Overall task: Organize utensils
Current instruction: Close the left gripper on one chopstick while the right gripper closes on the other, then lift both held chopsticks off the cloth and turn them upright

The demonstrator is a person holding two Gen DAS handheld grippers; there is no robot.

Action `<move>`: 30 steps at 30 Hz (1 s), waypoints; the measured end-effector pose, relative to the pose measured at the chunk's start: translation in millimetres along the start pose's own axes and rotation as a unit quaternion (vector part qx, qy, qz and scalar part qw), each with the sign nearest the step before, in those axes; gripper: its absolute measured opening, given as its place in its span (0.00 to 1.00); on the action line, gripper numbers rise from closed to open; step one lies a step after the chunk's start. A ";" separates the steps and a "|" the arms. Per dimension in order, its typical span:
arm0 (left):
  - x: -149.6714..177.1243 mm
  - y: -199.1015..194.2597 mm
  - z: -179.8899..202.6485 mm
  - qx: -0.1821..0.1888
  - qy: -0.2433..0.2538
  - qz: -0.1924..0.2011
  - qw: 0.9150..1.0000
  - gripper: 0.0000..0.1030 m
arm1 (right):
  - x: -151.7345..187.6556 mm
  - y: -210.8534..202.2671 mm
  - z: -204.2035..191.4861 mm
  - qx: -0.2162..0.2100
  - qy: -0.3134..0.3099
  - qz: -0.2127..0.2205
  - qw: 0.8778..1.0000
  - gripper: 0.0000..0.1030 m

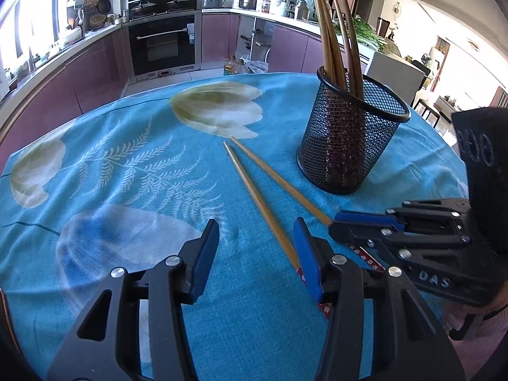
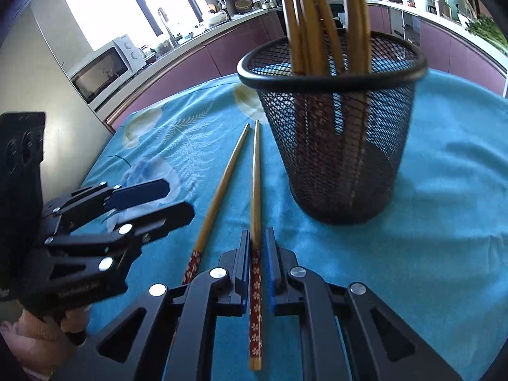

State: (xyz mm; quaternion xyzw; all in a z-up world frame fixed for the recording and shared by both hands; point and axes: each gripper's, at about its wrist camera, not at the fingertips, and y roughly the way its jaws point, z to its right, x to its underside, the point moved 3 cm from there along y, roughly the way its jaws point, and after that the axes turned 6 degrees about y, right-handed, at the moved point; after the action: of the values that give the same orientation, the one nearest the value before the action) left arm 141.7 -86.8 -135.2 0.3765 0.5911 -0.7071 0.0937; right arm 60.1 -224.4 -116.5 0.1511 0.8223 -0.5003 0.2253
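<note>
Covering the whole table is a turquoise cloth printed with pale tulips and fern fronds (image 1: pixel 133 171), with purple kitchen cabinets (image 1: pixel 63 85) curving behind it. Upright on the cloth stands a black wire-mesh cup (image 2: pixel 336 133) with several long brown wooden chopsticks (image 1: pixel 333 41) leaning inside it, tips up.

Next in size are the two black hand-held grippers with blue pads. The left gripper (image 1: pixel 254 258) hovers low over the cloth with its jaws standing apart and nothing pressed between them; its right pad sits just beside the red end of one chopstick. The right gripper (image 2: pixel 256 255) has its jaws brought together, clamped on the red flower-patterned end of the right-hand bamboo chopstick (image 2: pixel 255 190), which lies flat and points toward the mesh cup.

Beside it lies the left-hand bamboo chopstick (image 2: pixel 219 190), free on the cloth, the two tips nearly meeting just short of the cup.
</note>
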 end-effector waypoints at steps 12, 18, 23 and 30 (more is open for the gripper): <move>-10.7 31.6 3.4 0.001 0.006 -0.037 0.999 0.26 | -4.8 0.8 -3.9 0.016 -0.033 0.005 0.999 0.10; -8.2 33.0 7.0 -0.002 0.012 -0.039 0.999 0.16 | -10.9 6.9 -3.7 0.021 -0.041 0.008 0.999 0.10; -1.5 26.9 6.3 0.001 0.005 -0.039 0.999 0.12 | -8.7 5.1 -1.8 0.021 -0.033 0.007 0.999 0.06; 9.7 15.0 3.3 0.012 0.006 -0.044 0.999 0.13 | 0.8 -4.7 -1.6 0.015 -0.037 -0.003 0.999 0.08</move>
State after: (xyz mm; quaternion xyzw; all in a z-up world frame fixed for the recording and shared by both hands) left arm 142.3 -91.1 -152.9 0.3556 0.5989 -0.7154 0.0549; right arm 56.9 -225.0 -112.7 0.1335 0.8065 -0.5180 0.2519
